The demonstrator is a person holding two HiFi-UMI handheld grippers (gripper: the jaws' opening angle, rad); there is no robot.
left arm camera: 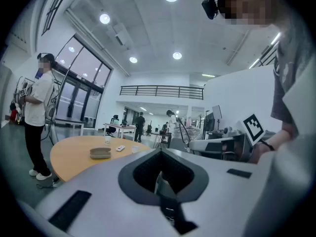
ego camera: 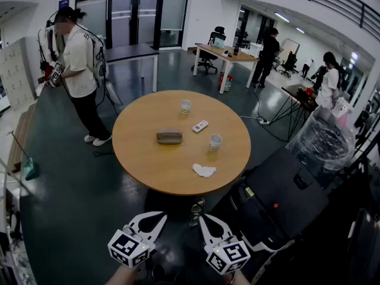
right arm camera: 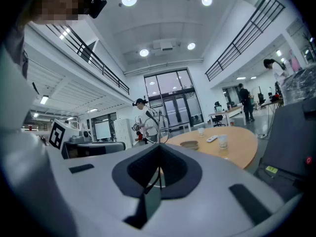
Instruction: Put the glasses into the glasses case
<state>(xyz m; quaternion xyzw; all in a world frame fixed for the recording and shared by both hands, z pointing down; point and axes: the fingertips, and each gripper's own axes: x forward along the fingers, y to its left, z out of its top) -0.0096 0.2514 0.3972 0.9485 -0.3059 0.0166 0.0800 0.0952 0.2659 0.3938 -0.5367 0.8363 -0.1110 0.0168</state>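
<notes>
The right gripper (right arm camera: 159, 171) pinches the thin wire glasses (right arm camera: 151, 123) in its jaws, well short of the glasses case (ego camera: 170, 137); they look light and easily bent, best held by the frame, while the left gripper (left arm camera: 160, 179) has its jaws pressed together, empty.

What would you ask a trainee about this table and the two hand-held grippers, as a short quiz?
1. True or false: the glasses case on the round table lies shut.
2. Which hand-held gripper holds the glasses? A. the left hand-held gripper. B. the right hand-held gripper. C. neither.
3. Fill in: the number of paper cups standing on the table is ____.

Key: 1. True. 2. B: its jaws are shut on the glasses, while the left one's jaws are together with nothing between them. 3. Two.
</notes>
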